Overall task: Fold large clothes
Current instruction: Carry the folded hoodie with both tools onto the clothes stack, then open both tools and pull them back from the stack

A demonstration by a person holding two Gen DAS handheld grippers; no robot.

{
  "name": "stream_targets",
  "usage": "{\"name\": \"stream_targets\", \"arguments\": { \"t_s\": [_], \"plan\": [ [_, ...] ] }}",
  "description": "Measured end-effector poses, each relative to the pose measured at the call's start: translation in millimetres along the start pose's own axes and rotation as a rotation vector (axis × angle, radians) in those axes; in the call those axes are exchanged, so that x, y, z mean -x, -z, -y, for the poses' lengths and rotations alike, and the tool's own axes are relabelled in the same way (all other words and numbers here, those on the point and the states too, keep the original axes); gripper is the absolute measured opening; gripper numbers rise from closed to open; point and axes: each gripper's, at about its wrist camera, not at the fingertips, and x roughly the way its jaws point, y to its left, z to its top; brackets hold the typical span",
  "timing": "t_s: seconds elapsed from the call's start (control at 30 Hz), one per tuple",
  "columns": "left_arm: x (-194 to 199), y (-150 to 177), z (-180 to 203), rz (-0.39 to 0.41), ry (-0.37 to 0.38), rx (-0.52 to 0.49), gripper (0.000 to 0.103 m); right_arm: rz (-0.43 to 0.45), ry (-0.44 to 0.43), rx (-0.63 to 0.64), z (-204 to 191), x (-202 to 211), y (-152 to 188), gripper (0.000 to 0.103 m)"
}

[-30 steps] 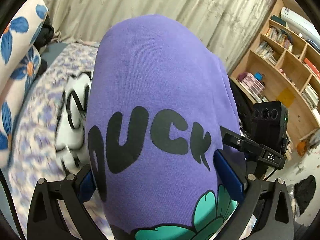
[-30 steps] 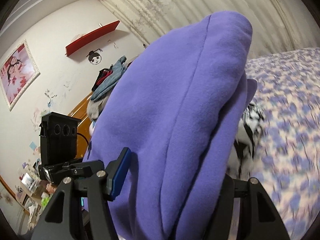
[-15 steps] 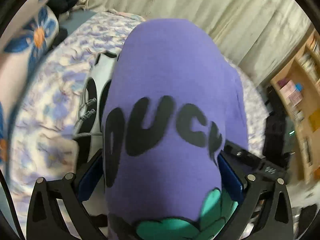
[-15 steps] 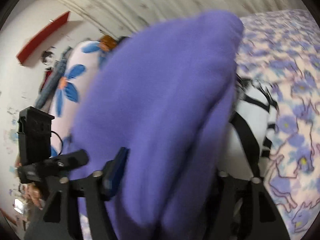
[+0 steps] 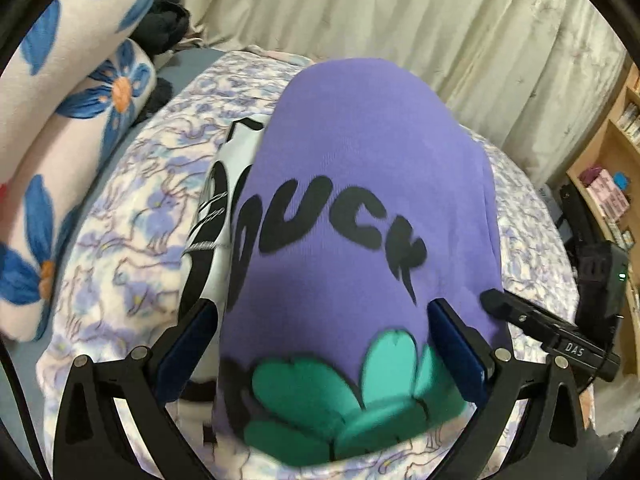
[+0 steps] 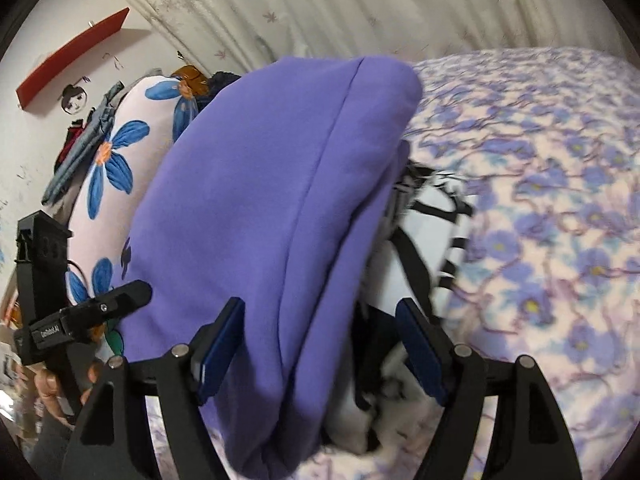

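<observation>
The purple sweatshirt point(image 5: 360, 200) covers most of the black-and-white garment point(image 5: 224, 184) under it. Its lower part is blurred and cut off.

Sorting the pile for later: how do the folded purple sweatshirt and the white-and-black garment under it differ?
The purple sweatshirt is one solid colour with black lettering and a teal flower print; the white garment carries black stripes. The sweatshirt sits on top, between both grippers' fingers; the white garment lies beneath, mostly covered. The sweatshirt forms a thick folded bundle; the white one's fold cannot be told. Both rest on the floral bedspread.
</observation>
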Motion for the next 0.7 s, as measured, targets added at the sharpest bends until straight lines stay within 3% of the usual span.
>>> {"name": "stream_targets", "arguments": {
  "t_s": [0.2, 0.53, 0.7],
  "plan": [
    [45.8, 27.1, 23.7, 0.014, -0.083, -0.024, 0.102, -0.002, 0.152, 0.033, -7.7, 37.3, 18.8, 0.077],
    [113.9, 97.9, 93.6, 0.006, -0.119, -0.148, 0.102, -0.041, 0.153, 0.061, -26.9, 123.9, 65.6, 0.077],
    [147.4, 129.8, 127.4, 0.000, -0.080, -0.140, 0.102, -0.045, 0.156, 0.092, -35.9, 176.1, 85.5, 0.077]
  ]
}}
